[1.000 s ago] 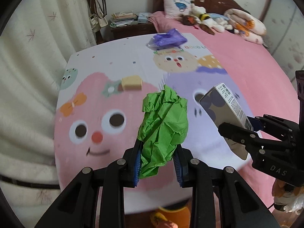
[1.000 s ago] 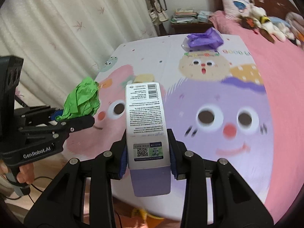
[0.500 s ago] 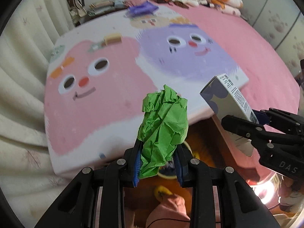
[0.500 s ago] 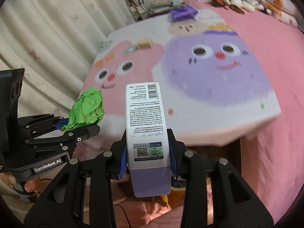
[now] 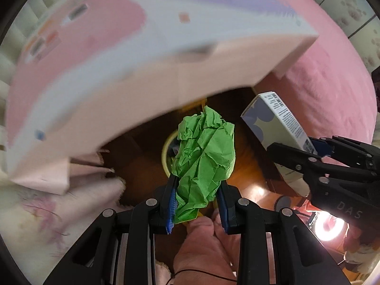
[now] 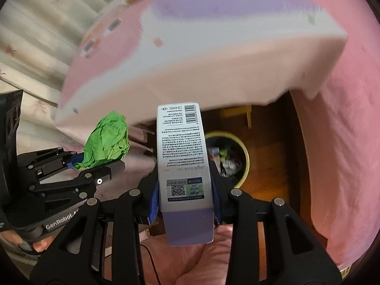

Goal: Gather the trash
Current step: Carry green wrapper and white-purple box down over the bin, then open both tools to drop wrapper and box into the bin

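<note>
At the left, the left gripper [image 5: 197,204] is clamped on a crumpled green paper [image 5: 204,156], which stands up from its jaws. Beneath and beyond it on the wood floor, a yellow-rimmed bin [image 6: 245,156] already holds some rubbish. At the right, the right gripper [image 6: 184,201] is closed on a printed box [image 6: 182,156], upright, near the bin's left rim. Judgement: 2 items are picked up; neither is dropped in yet. Both sit above the bin, apart from it; release remains.
</note>
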Tool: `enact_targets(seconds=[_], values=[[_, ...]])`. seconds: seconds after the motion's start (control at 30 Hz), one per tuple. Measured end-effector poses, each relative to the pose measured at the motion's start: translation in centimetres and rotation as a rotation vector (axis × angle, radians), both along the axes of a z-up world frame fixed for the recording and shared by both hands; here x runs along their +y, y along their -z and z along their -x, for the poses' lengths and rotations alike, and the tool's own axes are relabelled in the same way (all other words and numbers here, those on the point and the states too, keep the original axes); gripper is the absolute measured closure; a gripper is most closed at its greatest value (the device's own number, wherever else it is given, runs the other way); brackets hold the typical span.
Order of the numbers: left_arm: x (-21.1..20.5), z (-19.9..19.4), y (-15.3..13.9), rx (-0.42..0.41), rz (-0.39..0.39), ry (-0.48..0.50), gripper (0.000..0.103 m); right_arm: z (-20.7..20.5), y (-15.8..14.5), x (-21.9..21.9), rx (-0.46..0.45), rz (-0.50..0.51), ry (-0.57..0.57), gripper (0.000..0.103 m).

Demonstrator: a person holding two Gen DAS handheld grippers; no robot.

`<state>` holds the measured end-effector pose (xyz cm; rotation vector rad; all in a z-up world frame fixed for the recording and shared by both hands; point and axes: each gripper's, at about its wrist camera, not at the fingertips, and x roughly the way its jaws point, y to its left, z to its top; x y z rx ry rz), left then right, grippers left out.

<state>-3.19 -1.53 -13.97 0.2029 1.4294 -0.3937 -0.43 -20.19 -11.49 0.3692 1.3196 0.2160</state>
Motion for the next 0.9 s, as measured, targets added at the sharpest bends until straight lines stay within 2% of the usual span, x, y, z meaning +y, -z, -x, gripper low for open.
enact_targets(seconds=[0.33,0.43,0.57,0.7,0.73,0.77,0.8,0.83,0.9], values=[[-0.7,-0.8,15.2,0.108,0.045,-0.092,0.074,0.1,16.2,-2.3,0.129,-0.01,0.057,0.071],[-0.9,-1.5,19.3,0.138,0.055,-0.119,0.073,-0.2,21.3,-2.2,0.162,-0.002,0.071,0.071],[-2.0,-2.3,23.6,0.15,0.046,-0.112,0.071,-0.6,26.4,-1.5,0.205,0.006,0.079,0.07],[-2.5,-3.3,26.8,0.158,0.011,-0.098,0.059,-0.8,29.8,-1.2,0.23,0.008,0.091,0.07],[-2.4,-3.5,27.2,0.165,0.006,-0.103,0.048,-1.0,30.4,-1.1,0.236,0.011,0.092,0.07],[-2.1,-3.7,27.5,0.171,0.001,-0.109,0.041,-0.9,30.8,-1.3,0.238,0.014,0.092,0.069],[-1.7,-3.9,27.6,0.166,0.001,-0.118,0.033,-1.0,30.9,-1.3,0.239,0.016,0.093,0.064],[-1.4,-4.0,27.8,0.156,0.001,-0.126,0.027,-1.0,30.9,-1.3,0.238,0.018,0.094,0.059],[-0.5,-4.3,27.4,0.148,-0.002,-0.139,0.018,-1.3,31.0,-1.4,0.232,0.023,0.099,0.055]])
